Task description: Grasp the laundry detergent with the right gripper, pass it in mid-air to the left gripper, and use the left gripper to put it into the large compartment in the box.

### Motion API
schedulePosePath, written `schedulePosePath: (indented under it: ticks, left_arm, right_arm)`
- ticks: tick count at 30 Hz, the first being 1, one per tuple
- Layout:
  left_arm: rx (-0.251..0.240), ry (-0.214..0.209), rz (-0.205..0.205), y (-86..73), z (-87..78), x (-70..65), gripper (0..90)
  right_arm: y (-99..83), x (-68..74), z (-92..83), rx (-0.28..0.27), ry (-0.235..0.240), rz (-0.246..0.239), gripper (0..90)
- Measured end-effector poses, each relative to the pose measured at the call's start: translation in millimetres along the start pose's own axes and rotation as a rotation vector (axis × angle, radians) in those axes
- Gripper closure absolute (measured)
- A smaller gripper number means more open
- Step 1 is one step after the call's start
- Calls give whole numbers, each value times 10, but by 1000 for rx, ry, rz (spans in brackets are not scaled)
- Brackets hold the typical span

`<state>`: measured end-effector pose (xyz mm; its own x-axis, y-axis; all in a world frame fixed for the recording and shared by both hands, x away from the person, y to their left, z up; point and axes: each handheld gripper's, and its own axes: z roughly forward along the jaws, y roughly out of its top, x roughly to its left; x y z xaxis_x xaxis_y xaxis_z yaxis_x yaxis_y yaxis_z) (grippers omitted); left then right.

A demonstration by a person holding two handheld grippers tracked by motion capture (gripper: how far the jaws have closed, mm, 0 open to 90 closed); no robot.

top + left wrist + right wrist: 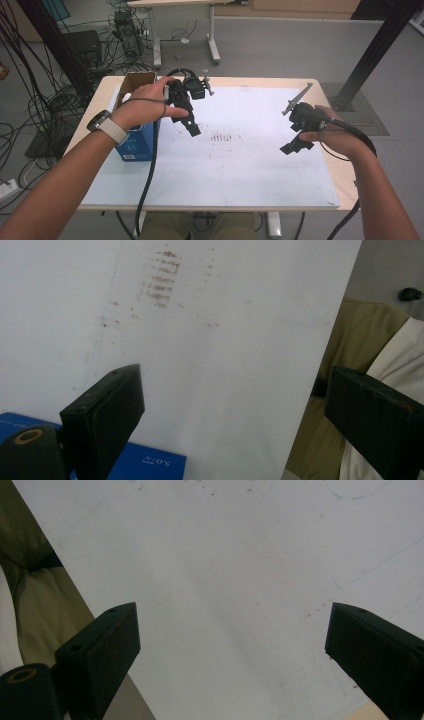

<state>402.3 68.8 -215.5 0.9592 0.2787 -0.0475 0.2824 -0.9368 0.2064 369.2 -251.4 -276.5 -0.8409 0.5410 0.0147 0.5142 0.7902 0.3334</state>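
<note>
My left gripper (191,127) hangs above the white sheet (220,155) just right of a blue box (137,145). In the left gripper view its jaws stand wide apart with nothing between them, so my left gripper (232,415) is open. My right gripper (295,146) is held over the sheet's right side. It is open too, and between its spread jaws my right gripper (232,655) frames bare white paper (225,580). A patch of brown smudges (222,136) marks the middle of the sheet.
The blue box has an open cardboard top (137,80) at the table's left edge. Its blue corner (145,462) shows under my left gripper. The wooden table edge (345,175) runs along the right. Cables (45,100) and a desk leg (214,47) lie beyond.
</note>
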Motion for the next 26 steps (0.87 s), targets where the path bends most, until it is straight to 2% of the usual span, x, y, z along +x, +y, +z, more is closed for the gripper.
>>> schedulePosePath:
  ticks: [26]
  left_arm:
    - [-1,-14,-12,-71,88,11,97]
  right_arm:
    - [-7,42,56,2,5,-3,73]
